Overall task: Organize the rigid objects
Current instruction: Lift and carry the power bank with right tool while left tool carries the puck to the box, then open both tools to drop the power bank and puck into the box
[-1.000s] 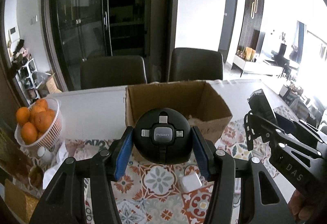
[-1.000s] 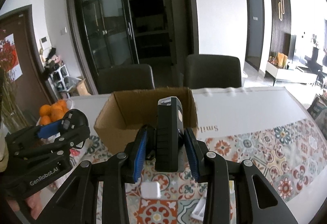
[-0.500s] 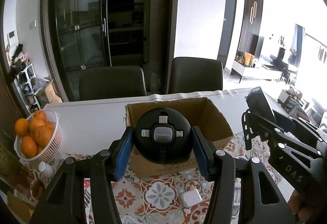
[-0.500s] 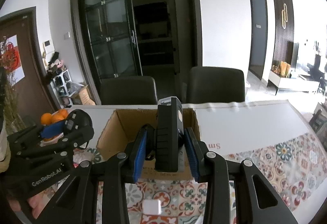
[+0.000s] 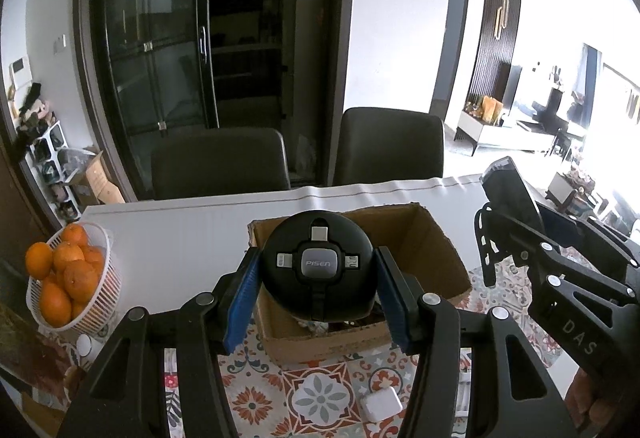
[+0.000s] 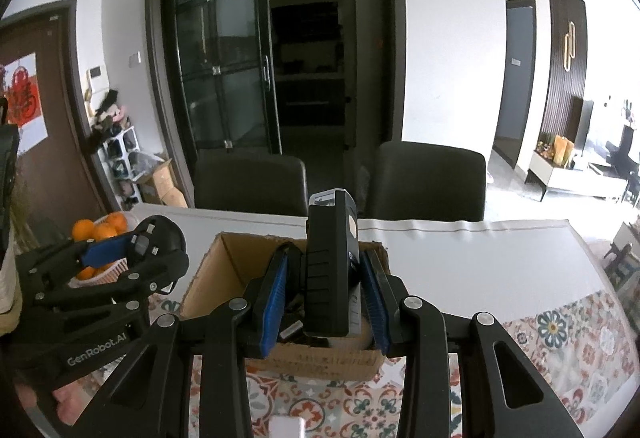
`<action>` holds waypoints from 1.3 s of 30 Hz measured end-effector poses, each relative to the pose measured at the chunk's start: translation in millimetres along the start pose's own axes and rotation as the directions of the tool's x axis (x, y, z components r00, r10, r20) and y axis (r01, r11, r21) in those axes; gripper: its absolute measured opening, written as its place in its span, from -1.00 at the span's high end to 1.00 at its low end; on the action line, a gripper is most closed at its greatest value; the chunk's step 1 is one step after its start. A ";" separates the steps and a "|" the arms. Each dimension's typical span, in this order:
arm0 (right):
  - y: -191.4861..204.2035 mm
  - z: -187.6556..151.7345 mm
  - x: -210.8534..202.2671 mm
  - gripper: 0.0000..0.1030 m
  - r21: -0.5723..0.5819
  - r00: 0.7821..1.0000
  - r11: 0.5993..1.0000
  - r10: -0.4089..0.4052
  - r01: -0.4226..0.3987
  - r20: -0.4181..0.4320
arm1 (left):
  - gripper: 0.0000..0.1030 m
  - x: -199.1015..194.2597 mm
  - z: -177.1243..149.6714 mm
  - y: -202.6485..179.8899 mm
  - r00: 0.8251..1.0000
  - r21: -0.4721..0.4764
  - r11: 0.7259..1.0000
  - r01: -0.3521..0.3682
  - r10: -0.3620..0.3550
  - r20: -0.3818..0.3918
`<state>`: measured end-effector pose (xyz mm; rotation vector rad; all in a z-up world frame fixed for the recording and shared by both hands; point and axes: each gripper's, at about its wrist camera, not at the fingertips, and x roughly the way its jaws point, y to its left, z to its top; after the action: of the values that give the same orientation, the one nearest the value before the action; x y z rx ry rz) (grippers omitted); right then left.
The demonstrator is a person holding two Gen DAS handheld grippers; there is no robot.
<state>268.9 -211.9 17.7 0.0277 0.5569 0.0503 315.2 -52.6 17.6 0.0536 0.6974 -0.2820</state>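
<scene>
The left gripper [image 5: 318,288] is clamping a round black cable hub [image 5: 319,274] marked PISEN at frame centre, its blue pads [image 5: 242,298] pressing on the hub's widest sides — the hub is hanging above the open cardboard box [image 5: 436,250] in the middle of the left wrist view. The right gripper [image 6: 326,292] is squeezing a slim black rectangular device [image 6: 330,266], upright at the centre of its own view, also over the box. Both items are looking like hard plastic shells: stiff, fairly light, smooth enough to slide, so the grip is probably best kept across the hub's equator and on the device's flat ribbed flanks rather than on the exposed connector tips. The hub's dome is likely to roll when released — a low drop is seeming safer. Some clutter is sitting inside the box, too dim to name. A white charger block [image 5: 381,404] is lying on the patterned tablecloth [image 5: 316,390] at lower centre; a basket of oranges [image 5: 66,278] is standing at the left edge.
</scene>
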 end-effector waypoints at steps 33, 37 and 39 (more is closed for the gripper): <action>-15.6 -15.6 134.9 0.28 0.053 0.922 0.996 0.088 -0.073 -0.377 | -0.07 121.5 -5.3 10.1 0.944 0.018 1.000 -0.018 0.023 -0.328; -17.9 -24.8 146.5 0.28 0.060 0.905 0.996 0.090 -0.071 -0.417 | -0.07 129.4 -11.1 10.6 0.935 0.024 0.999 -0.023 0.030 -0.353; -18.2 -29.1 149.2 0.28 0.056 0.900 0.996 0.087 -0.070 -0.428 | -0.07 132.0 -13.7 10.3 0.932 0.023 0.999 -0.023 0.030 -0.362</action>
<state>380.7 -221.5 -86.5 0.0790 1.0009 0.1261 405.9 -72.2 -77.9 0.1354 1.0618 -0.2550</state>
